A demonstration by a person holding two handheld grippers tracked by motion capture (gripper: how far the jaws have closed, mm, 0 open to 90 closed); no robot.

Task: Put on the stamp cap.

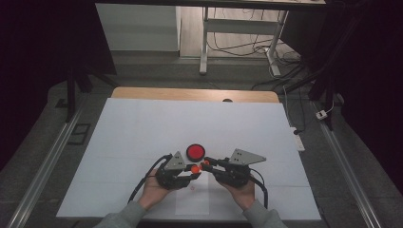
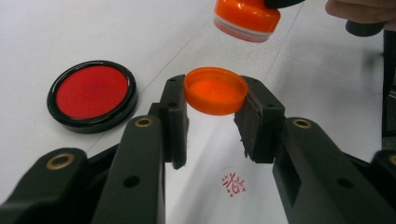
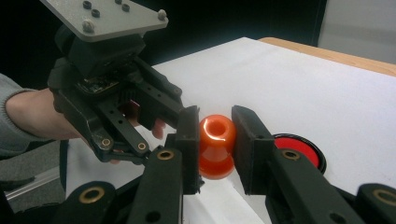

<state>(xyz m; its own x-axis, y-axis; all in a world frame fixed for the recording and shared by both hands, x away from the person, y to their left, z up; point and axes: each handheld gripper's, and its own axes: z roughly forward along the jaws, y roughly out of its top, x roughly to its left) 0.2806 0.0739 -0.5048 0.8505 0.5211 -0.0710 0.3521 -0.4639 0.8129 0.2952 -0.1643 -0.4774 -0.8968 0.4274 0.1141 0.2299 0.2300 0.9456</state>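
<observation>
Left tool [image 2: 211,122] gripped an orange cap [image 2: 215,90] between its two pads, open side up, at centre of the left gripper view. Right tool [image 3: 215,142] clenched on the orange knob handle of a stamp [image 3: 216,145], centre of the right gripper view. In the left gripper view the stamp's orange body showed at the top edge, just above the cap and clear of it; its underside looked pale, detail too blurred to read.

High view: both tools met tip to tip at lower centre of the frame, over the white sheet [image 1: 142,137] on the desk [image 1: 142,93]. Round red ink pad [image 1: 195,152] in a black case lay just above them in the frame, lid off. A red stamped mark [image 2: 234,183] sat on the sheet below the cap, lower centre of the left gripper view.
</observation>
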